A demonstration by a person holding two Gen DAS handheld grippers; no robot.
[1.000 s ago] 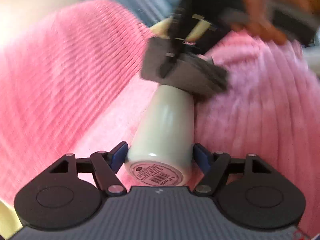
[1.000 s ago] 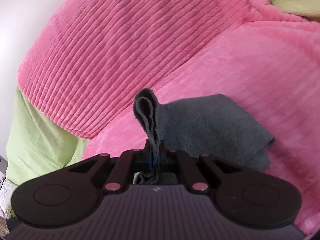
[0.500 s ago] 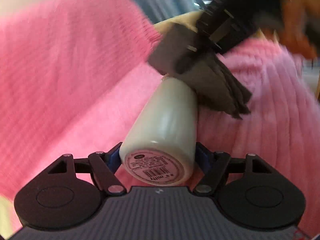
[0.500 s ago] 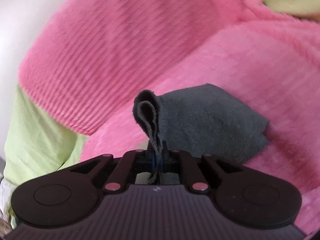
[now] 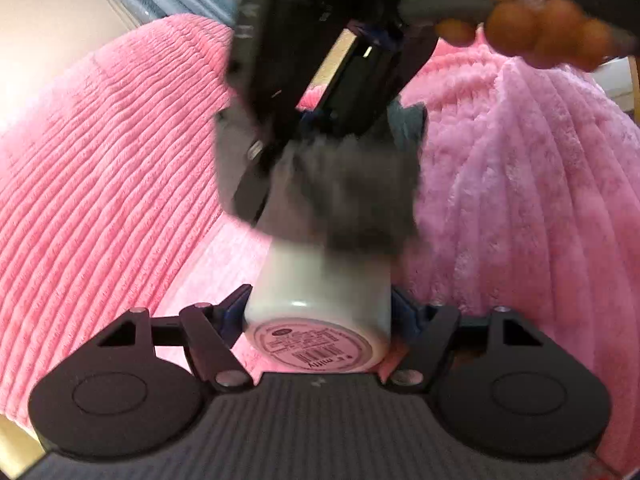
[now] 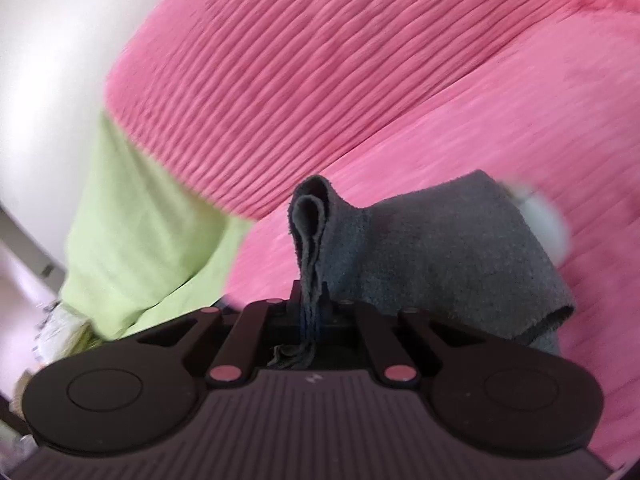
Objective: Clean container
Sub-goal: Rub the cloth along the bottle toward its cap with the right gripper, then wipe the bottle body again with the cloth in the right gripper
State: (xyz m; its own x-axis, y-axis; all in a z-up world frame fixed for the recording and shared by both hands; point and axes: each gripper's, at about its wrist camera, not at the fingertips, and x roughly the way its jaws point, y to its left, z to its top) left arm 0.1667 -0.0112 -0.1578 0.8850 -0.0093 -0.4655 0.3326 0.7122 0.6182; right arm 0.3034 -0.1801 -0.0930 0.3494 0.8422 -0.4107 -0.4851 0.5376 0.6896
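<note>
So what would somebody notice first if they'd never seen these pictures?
Probably the fluffy ribbed pink blanket filling both views. Next, the smooth white cylindrical container, clamped between the left gripper pads at the left view's bottom centre. Over its far end, the right gripper pinches a folded dark grey cloth.

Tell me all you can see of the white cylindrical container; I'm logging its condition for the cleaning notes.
The white cylindrical container looks glossy and smooth, like plastic or glazed ceramic. Its flat base faces the left wrist camera and carries a round pink label with a barcode and small print. It lies tilted away from the camera, above ribbed pink plush fabric. The left gripper clamps its base end from both sides. A grey cloth, pinched in the right gripper, covers its far end, which is hidden.
</note>
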